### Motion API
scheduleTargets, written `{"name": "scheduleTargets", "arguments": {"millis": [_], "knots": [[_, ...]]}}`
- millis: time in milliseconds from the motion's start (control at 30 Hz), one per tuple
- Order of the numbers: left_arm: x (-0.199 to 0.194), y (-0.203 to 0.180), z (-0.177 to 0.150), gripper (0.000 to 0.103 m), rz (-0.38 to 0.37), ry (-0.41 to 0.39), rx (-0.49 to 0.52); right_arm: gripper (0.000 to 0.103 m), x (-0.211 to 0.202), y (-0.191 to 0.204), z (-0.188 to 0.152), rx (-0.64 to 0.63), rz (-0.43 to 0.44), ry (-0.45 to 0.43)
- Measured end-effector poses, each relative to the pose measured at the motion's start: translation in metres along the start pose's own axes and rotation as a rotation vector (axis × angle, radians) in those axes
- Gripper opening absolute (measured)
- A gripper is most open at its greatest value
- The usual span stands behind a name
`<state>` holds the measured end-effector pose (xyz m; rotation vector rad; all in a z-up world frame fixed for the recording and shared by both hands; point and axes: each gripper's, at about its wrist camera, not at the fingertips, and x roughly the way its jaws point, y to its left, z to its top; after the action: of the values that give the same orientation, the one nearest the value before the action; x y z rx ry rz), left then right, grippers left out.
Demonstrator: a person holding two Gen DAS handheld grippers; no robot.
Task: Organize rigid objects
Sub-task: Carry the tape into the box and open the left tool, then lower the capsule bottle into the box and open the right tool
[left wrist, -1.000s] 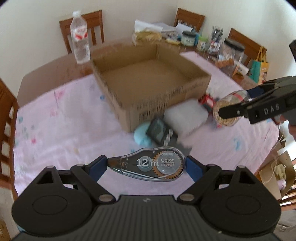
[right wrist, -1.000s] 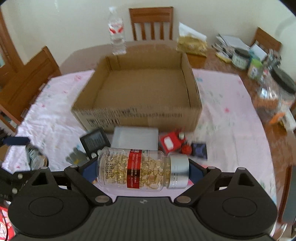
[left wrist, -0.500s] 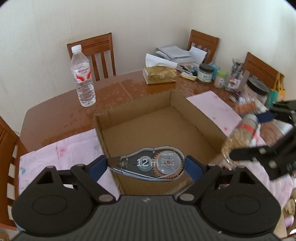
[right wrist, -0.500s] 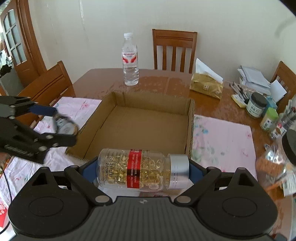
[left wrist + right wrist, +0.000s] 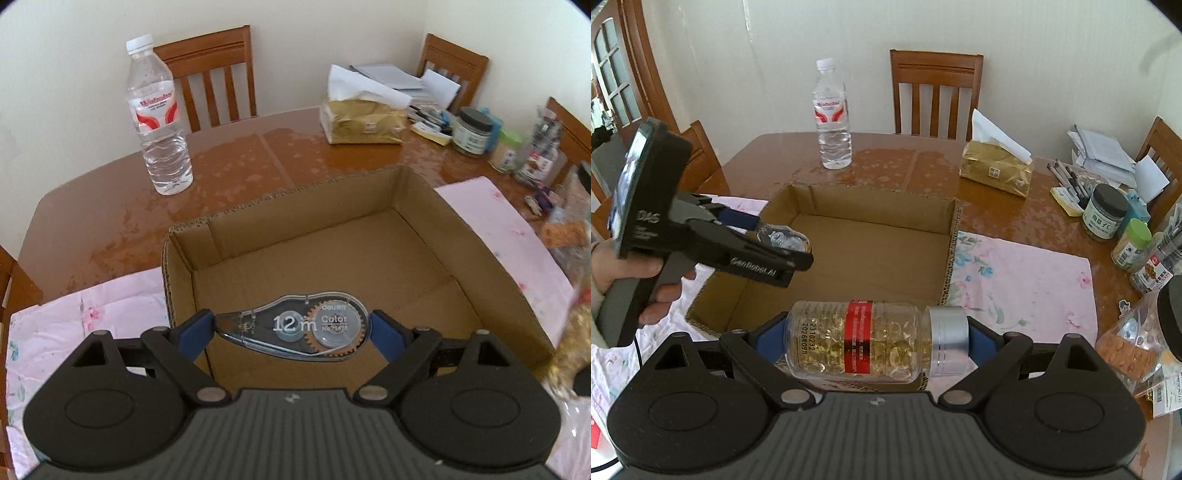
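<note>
Clearly both hover over the open brown cardboard box (image 5: 332,258) at frame centre: left gripper (image 5: 291,326) clamps a clear plastic correction-tape dispenser (image 5: 295,326), right gripper (image 5: 877,341) a clear capsule bottle (image 5: 871,341), ready for dropping in.

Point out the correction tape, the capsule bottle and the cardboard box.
correction tape (image 5: 295,326): left wrist view, on its clear casing.
capsule bottle (image 5: 860,341): right wrist view, on its red label.
cardboard box (image 5: 879,201): right wrist view, on its far inner wall.
</note>
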<state>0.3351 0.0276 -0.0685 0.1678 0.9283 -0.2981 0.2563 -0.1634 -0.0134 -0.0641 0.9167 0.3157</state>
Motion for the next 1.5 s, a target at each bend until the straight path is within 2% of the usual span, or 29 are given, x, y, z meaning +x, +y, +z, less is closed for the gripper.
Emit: {"name": "scheduleTargets", "arguments": {"millis": [67,100,167,300,433,867,933,1200,1500], "knots": [[0.007,0.004,0.006,0.092,0.006,0.001,-0.027,0.097,0.005,-0.003,0.001,0.008,0.004,0.008],[0.009,0.006,0.009,0.096,0.018,0.004,-0.041,0.097,0.006,-0.003,0.002,0.009,0.005,0.01],[0.007,0.01,0.013,0.096,0.056,0.001,-0.077,0.097,0.01,-0.004,0.004,0.002,0.007,0.014],[-0.016,0.017,0.011,0.096,0.039,-0.079,-0.118,0.097,0.018,-0.004,0.01,-0.013,0.008,0.017],[-0.045,0.022,0.004,0.097,0.08,-0.136,-0.121,0.097,0.027,-0.003,0.017,-0.031,0.016,0.018],[-0.116,0.044,-0.053,0.102,0.167,-0.199,-0.208,0.097,0.072,0.005,0.065,-0.07,0.019,0.02],[-0.12,0.044,-0.064,0.102,0.172,-0.203,-0.223,0.103,0.077,0.008,0.071,-0.065,0.007,-0.011],[-0.126,0.041,-0.098,0.102,0.18,-0.153,-0.188,0.103,0.061,0.021,0.076,-0.078,-0.004,-0.063],[-0.131,0.033,-0.119,0.102,0.17,-0.153,-0.155,0.103,0.034,0.026,0.05,-0.041,-0.032,-0.064]]}}
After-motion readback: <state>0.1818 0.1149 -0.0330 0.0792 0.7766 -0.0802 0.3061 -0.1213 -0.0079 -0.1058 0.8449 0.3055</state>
